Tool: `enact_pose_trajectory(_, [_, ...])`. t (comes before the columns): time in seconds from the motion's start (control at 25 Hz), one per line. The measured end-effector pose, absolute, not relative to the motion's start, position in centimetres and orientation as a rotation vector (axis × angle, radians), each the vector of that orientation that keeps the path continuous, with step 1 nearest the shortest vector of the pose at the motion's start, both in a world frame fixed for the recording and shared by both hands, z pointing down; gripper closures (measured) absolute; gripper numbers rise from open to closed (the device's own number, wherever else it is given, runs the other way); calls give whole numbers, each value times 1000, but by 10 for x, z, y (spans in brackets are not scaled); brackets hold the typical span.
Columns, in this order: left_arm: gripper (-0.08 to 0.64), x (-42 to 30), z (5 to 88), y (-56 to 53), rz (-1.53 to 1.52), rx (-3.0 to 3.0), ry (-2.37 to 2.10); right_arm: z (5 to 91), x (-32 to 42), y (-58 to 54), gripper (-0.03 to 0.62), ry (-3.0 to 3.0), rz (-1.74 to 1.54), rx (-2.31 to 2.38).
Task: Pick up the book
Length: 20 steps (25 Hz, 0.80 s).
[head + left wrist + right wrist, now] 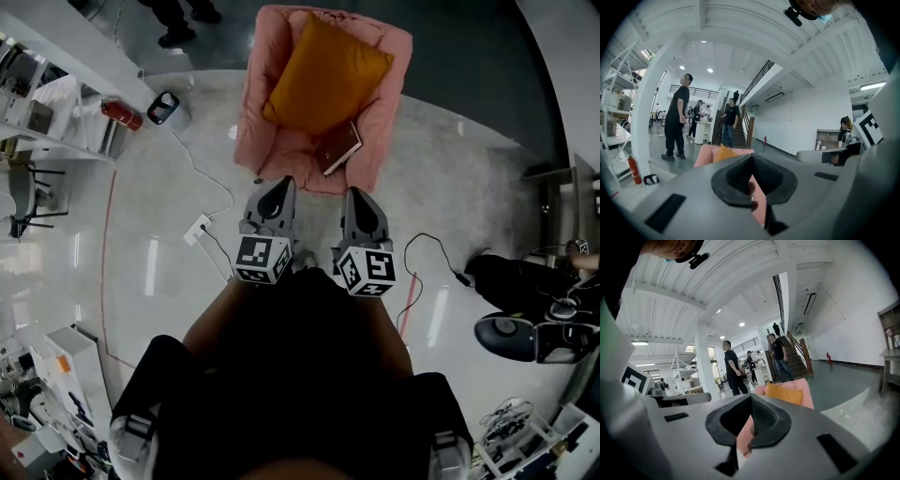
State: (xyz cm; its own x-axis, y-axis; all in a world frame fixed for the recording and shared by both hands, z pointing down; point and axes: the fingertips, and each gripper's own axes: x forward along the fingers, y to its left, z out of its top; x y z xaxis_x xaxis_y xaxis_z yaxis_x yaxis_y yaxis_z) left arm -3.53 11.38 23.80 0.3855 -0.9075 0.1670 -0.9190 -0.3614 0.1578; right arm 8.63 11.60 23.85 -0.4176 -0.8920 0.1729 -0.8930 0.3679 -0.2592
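Right hand-held gripper point(362, 194) near book point(339, 148)

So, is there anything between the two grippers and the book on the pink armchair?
Nothing visible does. The book lies uncovered on the front of the pink armchair seat, just before the orange cushion. The left gripper and right gripper point at it, jaws together.

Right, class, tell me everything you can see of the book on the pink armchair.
The book is slim and closed, with a dark brown cover and a paler edge. It lies flat and askew on the seat of the pink armchair, by the orange cushion and seemingly touching its edge. Nothing else touches it.
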Motion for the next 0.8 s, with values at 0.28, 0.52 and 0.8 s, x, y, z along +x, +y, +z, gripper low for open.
enact_pose_trajectory(0.28, [557,-39,238,81,58,2454,-1592,243,83,88,597,-2565,494,1738])
enact_pose_trajectory(0.52, [557,-34,237,41,58,2490,-1534,246,89,58,597,-2516,504,1799])
enact_pose_trajectory(0.8, [557,-42,243,-3,80,2521,-1457,251,80,17,597,-2457,517,1862])
